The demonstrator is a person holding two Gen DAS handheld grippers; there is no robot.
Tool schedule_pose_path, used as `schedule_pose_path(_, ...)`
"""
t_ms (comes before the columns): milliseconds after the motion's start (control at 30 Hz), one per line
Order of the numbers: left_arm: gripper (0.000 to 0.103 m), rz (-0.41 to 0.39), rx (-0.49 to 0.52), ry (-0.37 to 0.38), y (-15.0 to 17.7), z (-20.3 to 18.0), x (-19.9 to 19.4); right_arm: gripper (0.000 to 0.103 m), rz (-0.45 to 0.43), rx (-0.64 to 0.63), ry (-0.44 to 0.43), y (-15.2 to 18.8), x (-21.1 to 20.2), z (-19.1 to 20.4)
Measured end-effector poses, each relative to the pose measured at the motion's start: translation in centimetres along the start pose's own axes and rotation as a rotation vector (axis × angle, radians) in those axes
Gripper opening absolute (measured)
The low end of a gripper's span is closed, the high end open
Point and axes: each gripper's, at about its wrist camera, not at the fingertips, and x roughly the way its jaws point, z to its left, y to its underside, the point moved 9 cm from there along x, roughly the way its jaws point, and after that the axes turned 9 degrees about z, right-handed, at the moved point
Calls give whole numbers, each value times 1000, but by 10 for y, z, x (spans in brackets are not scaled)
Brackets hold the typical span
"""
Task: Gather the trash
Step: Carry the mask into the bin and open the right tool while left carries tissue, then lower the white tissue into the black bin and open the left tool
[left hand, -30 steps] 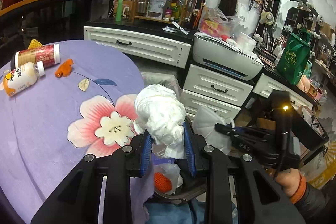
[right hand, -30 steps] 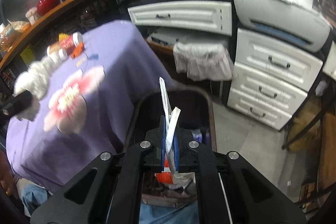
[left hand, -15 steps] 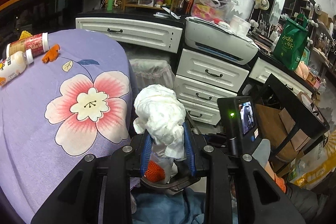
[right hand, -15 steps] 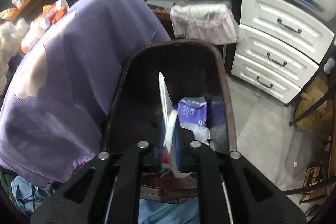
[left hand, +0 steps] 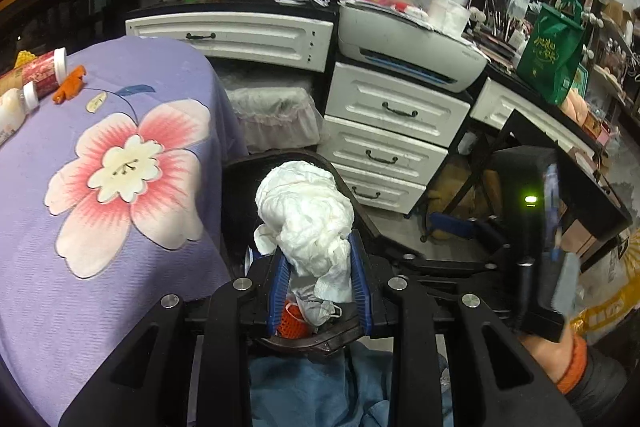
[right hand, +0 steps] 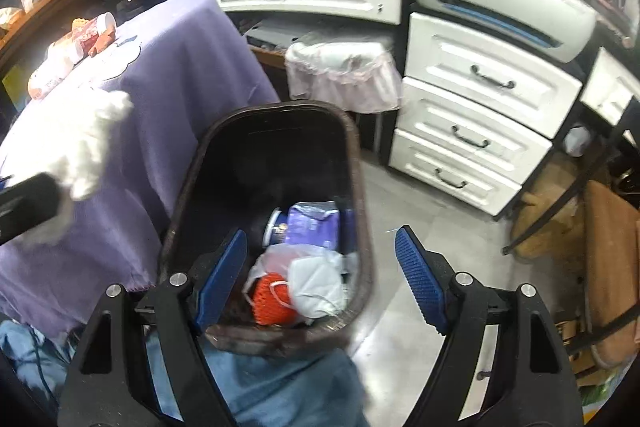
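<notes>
With the right gripper (right hand: 320, 281) jaws opening empty over the bin (right hand: 362, 187), the left gripper (left hand: 320, 287), clamped on crumpled tissue (left hand: 306, 215), risks snagging it on the rim at release.

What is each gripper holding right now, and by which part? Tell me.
The left gripper is shut on the crumpled white tissue wad, pinched at its lower end. The right gripper holds nothing; its fingers are opening above the trash bin.
</notes>
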Motion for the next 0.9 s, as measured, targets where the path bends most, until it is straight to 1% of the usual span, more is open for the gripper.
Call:
schedule_pose_path(300, 28, 67, 65, -15, 2, -10, 31, 78, -34, 78, 22, 17, -30, -40)
schedule_pose_path(433, 28, 109, 71, -19, 6, -11, 47, 78, -47, 102, 31, 20, -35, -49)
schedule_pose_path(700, 29, 154, 89, -38, 7, -12, 64, 78, -51, 122, 41, 25, -40, -60)
schedule_pose_path(800, 30, 167, 99, -44, 6, -12, 68, 78, -49, 124, 44, 26, -40, -59)
schedule_pose_path(900, 40, 174, 109, -49, 6, -14, 71, 78, -46, 130, 41, 27, -39, -59)
